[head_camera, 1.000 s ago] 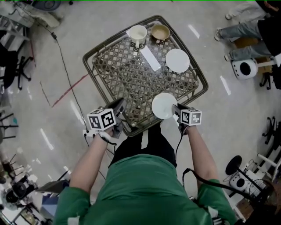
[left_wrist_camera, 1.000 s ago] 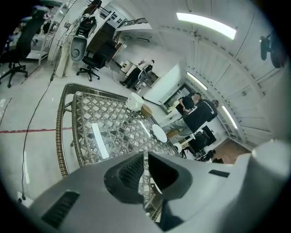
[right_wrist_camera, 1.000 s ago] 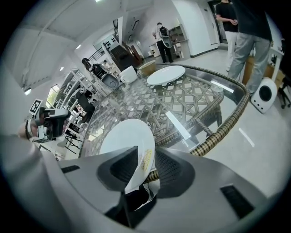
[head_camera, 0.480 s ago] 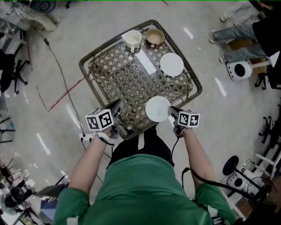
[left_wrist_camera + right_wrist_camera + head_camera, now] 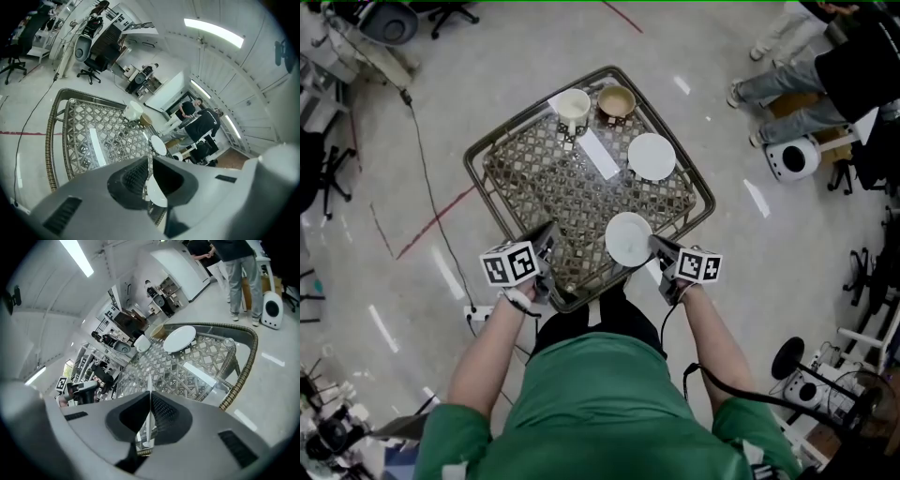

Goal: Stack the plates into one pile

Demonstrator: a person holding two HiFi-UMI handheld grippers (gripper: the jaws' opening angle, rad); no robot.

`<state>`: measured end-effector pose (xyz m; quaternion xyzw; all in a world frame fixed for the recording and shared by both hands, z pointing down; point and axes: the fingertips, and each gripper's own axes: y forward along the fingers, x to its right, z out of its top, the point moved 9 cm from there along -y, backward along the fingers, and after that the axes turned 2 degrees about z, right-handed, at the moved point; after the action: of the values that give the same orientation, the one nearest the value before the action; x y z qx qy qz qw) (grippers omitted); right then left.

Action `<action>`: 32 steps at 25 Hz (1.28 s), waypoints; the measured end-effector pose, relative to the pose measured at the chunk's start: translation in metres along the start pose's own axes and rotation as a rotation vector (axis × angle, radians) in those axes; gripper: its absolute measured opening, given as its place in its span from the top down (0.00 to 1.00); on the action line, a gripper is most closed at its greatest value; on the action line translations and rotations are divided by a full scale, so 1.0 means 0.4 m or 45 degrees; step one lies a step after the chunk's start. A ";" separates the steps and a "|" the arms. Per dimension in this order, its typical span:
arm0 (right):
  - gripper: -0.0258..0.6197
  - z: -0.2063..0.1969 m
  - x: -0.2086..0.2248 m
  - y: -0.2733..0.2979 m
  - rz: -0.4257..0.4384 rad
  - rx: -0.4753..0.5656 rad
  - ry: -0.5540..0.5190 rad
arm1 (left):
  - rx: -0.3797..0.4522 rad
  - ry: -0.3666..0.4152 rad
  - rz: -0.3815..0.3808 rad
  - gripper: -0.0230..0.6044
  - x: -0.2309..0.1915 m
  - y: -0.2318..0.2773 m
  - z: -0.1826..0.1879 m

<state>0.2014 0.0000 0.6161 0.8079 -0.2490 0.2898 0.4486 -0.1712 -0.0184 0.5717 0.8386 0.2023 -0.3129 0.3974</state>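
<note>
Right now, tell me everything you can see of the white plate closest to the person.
The near plate is round, plain white, glossy and empty. The right hand-held gripper, its jaws closing, pinches its rim; the right gripper view shows it edge-on between the pads. It is over the near edge of the wicker table, apart from the other plate.

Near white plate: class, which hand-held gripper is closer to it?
Right. The right hand-held gripper is closing its jaws on the near plate; the left hand-held gripper hangs apart, at the rim of the table.
</note>
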 end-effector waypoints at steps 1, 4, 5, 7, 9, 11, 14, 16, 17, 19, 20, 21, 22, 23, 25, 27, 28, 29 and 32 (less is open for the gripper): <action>0.91 0.005 -0.004 -0.004 -0.005 0.014 -0.003 | 0.001 -0.001 -0.006 0.89 0.002 -0.001 0.004; 0.91 0.020 -0.010 -0.013 -0.017 0.049 -0.001 | 0.006 0.005 -0.021 0.89 0.002 -0.004 0.016; 0.91 0.024 -0.012 -0.017 -0.019 0.060 0.004 | 0.008 0.007 -0.027 0.89 0.003 -0.005 0.020; 0.91 0.033 -0.014 -0.027 -0.025 0.088 0.025 | 0.014 0.012 -0.038 0.89 0.006 -0.010 0.029; 0.91 0.044 -0.015 -0.039 -0.032 0.130 0.050 | 0.018 0.016 -0.048 0.89 0.006 -0.014 0.039; 0.91 0.059 -0.016 -0.051 -0.039 0.184 0.068 | 0.020 0.020 -0.054 0.89 0.001 -0.019 0.049; 0.91 0.090 -0.013 -0.070 -0.039 0.270 0.097 | 0.031 0.024 -0.055 0.89 -0.007 -0.032 0.064; 0.91 0.118 -0.006 -0.082 -0.037 0.331 0.125 | 0.042 0.022 -0.046 0.89 -0.012 -0.037 0.072; 0.91 0.133 0.000 -0.088 -0.037 0.361 0.145 | 0.047 0.018 -0.038 0.89 -0.014 -0.037 0.074; 0.91 0.162 0.016 -0.095 -0.034 0.415 0.183 | 0.055 0.004 -0.020 0.89 -0.016 -0.037 0.074; 0.91 0.178 0.026 -0.097 -0.030 0.436 0.198 | 0.059 -0.005 -0.011 0.89 -0.014 -0.035 0.073; 0.91 0.196 0.037 -0.097 -0.023 0.452 0.211 | 0.064 -0.014 -0.003 0.89 -0.011 -0.034 0.071; 0.91 0.214 0.048 -0.096 -0.015 0.463 0.221 | 0.068 -0.021 0.003 0.89 -0.006 -0.031 0.070; 0.91 0.234 0.059 -0.093 -0.009 0.470 0.228 | 0.072 -0.025 0.010 0.89 0.000 -0.029 0.070; 0.91 0.271 0.079 -0.083 0.004 0.474 0.232 | 0.079 -0.032 0.030 0.89 0.007 -0.022 0.072; 0.91 0.306 0.098 -0.068 0.020 0.469 0.231 | 0.088 -0.043 0.057 0.89 0.011 -0.014 0.075; 0.91 0.323 0.107 -0.058 0.030 0.464 0.230 | 0.093 -0.049 0.070 0.89 0.013 -0.011 0.077; 0.91 0.339 0.115 -0.047 0.038 0.457 0.230 | 0.099 -0.056 0.083 0.89 0.014 -0.008 0.078; 0.91 0.384 0.135 -0.006 0.054 0.435 0.236 | 0.110 -0.078 0.120 0.89 0.014 0.000 0.087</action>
<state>0.2789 -0.1402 0.5863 0.8368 -0.1706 0.4105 0.3197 -0.1798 -0.0455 0.5509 0.8537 0.1367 -0.3278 0.3810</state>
